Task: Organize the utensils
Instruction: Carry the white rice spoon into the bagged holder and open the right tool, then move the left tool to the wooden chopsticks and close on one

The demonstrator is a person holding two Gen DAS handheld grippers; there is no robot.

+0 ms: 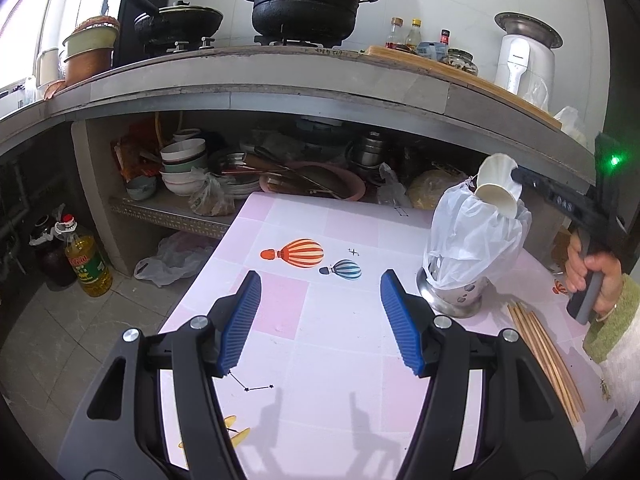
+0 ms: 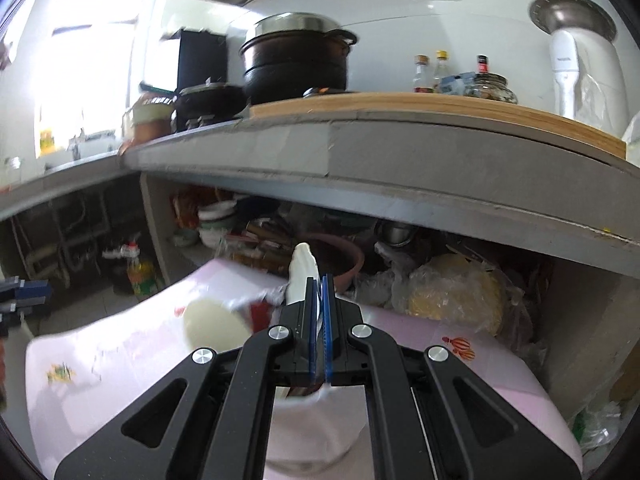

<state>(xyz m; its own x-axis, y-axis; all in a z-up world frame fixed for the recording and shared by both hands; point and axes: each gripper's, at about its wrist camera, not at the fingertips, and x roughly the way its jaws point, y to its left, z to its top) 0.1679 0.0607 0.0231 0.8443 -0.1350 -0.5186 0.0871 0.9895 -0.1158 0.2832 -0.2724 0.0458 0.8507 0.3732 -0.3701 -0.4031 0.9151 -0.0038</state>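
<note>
The right gripper (image 2: 319,300) is pinching a white spoon (image 1: 498,186) by its handle, jaws pressed together on it. In the left wrist view the spoon's bowl is tilting down just above the bag-lined steel holder (image 1: 456,294) at the table's (image 1: 304,344) far right. The spoon's long axis is slanting, so it probably needs to tip steeper to drop in. The left gripper (image 1: 320,320) is hovering spread and empty, well apart from the holder. Several chopsticks (image 1: 544,356) are lying beside the holder, nearer the right hand (image 1: 592,276).
</note>
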